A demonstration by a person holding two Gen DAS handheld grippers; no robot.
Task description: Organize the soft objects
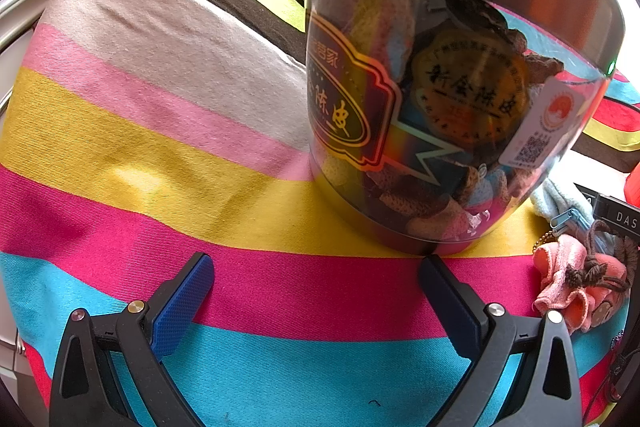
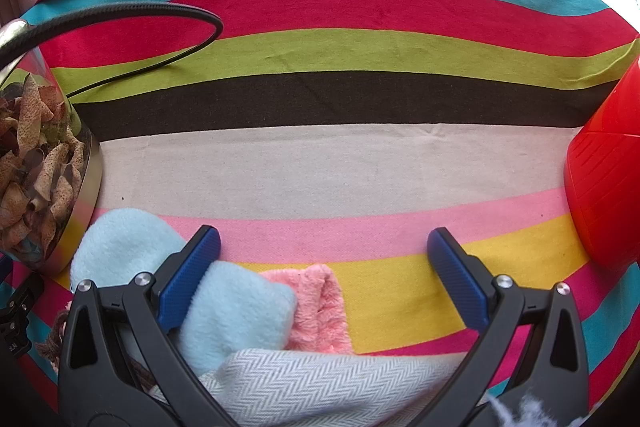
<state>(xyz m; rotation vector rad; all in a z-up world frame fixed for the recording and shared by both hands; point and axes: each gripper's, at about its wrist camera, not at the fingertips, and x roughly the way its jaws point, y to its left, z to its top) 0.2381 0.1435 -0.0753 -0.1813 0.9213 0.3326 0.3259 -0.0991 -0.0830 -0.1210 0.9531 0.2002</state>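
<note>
In the right wrist view a light blue fleece pouch [image 2: 224, 303] lies under my right gripper [image 2: 324, 247], beside a pink fluffy piece [image 2: 320, 303] and a grey herringbone cloth [image 2: 320, 387]. The right gripper is open, its left finger over the blue pouch, nothing clamped. In the left wrist view my left gripper [image 1: 316, 275] stands open over the striped cloth, just in front of a clear jar [image 1: 440, 99] with a steel lid. A pink plush keychain toy [image 1: 580, 283] and the blue zip pouch [image 1: 564, 203] lie to its right.
A striped tablecloth [image 2: 340, 155] covers the table. The jar of dried peel [image 2: 36, 163] stands at the left of the right wrist view, a black cable [image 2: 160, 15] behind it. A red plastic object [image 2: 608, 171] sits at the right edge.
</note>
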